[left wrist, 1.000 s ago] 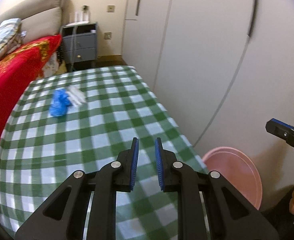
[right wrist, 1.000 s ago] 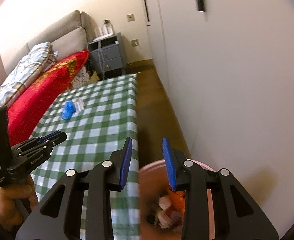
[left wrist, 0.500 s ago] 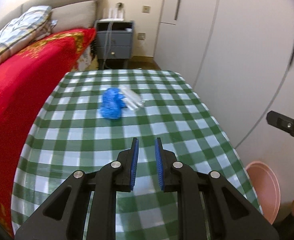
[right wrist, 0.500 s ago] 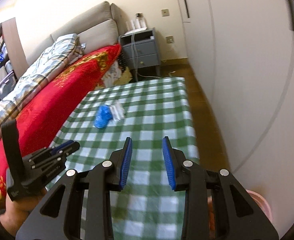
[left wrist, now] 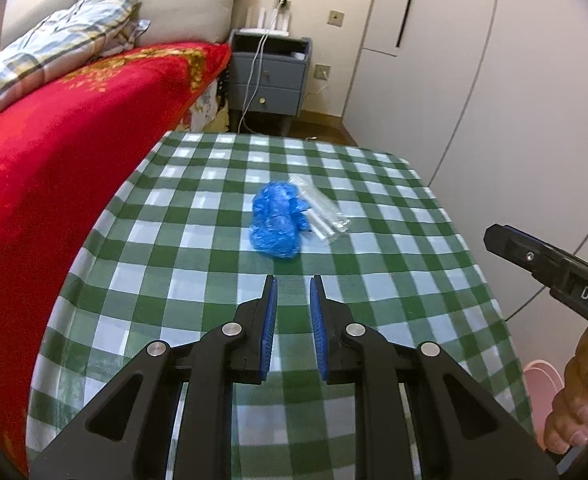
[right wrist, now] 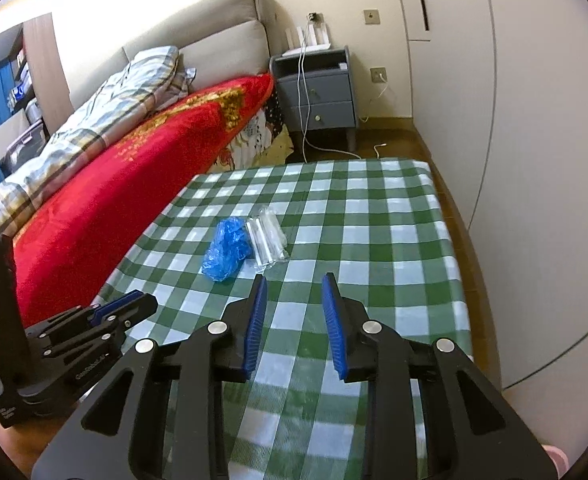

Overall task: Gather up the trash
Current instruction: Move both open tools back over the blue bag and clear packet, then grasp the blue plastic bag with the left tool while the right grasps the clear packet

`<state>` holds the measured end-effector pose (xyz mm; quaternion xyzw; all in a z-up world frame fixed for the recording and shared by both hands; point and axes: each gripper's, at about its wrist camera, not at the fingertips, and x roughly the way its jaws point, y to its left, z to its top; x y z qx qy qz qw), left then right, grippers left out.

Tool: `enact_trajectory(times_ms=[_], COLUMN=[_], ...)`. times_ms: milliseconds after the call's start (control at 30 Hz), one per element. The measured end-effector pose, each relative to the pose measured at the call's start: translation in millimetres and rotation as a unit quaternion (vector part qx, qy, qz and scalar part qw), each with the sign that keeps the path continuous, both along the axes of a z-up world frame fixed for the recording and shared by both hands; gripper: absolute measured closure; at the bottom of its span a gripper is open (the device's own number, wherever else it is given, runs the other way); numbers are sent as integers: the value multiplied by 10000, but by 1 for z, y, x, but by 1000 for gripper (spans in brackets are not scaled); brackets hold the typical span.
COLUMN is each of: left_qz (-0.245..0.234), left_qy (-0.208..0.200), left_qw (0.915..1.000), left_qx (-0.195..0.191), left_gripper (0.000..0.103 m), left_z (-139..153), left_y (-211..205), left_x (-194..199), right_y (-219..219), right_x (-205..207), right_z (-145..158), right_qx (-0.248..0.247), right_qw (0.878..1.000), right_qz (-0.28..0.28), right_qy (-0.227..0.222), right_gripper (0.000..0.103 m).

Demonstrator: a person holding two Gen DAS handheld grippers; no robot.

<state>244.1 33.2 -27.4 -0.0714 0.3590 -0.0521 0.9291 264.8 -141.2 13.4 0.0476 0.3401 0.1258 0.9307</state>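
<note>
A crumpled blue plastic bag [left wrist: 277,222] lies on the green checked tablecloth [left wrist: 198,280], touching a clear plastic wrapper [left wrist: 322,214] on its right. Both also show in the right wrist view: the blue bag [right wrist: 226,250] and the clear wrapper [right wrist: 268,240]. My left gripper [left wrist: 293,288] is open and empty, a short way in front of the blue bag. My right gripper [right wrist: 293,284] is open and empty, just short of the wrapper. The pink trash bin [left wrist: 542,384] shows at the table's right near corner.
A red-covered bed [left wrist: 54,152] runs along the table's left side. A grey nightstand [left wrist: 268,80] with cables stands behind the table. White wardrobe doors [left wrist: 494,80] are on the right, with a strip of floor [right wrist: 450,200] between them and the table.
Both grippers swung left from the pink bin and wardrobe side to face the table. The blue bag and wrapper now sit closer and centred ahead of the fingers.
</note>
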Motion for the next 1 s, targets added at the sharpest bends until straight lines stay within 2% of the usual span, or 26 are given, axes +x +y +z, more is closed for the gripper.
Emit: enact_trajectory(times_ms=[200,367,400,500,800,1000], left_qz=[112,62,64,44,4,45], left_qy=[192,116,80,15,62,360], left_qw=[9998,9999,9999,9999,9997,9992], left_qx=[2,-31,-36,-126,-241,-142], left_gripper=[86,85,83,66,65,65], left_z=[-21,-25,-25,-25,-36,-47], left_y=[4,2,2,3,4,-2], left_x=[19,33,37,47,75,96], right_y=[11,11,11,16,28,32], right_x=[30,55,61,75,109,121], right_z=[-27,-39,-38,-34,-51,-61], right_qx=[-104,6,57,176,299,427], right_qw=[9995,9992,9992,9990,9981,9966], right_qz=[219,265,278,318,317,385], right_qy=[224,286,268,244,437,582], right_gripper=[74,74,74,74,74,72])
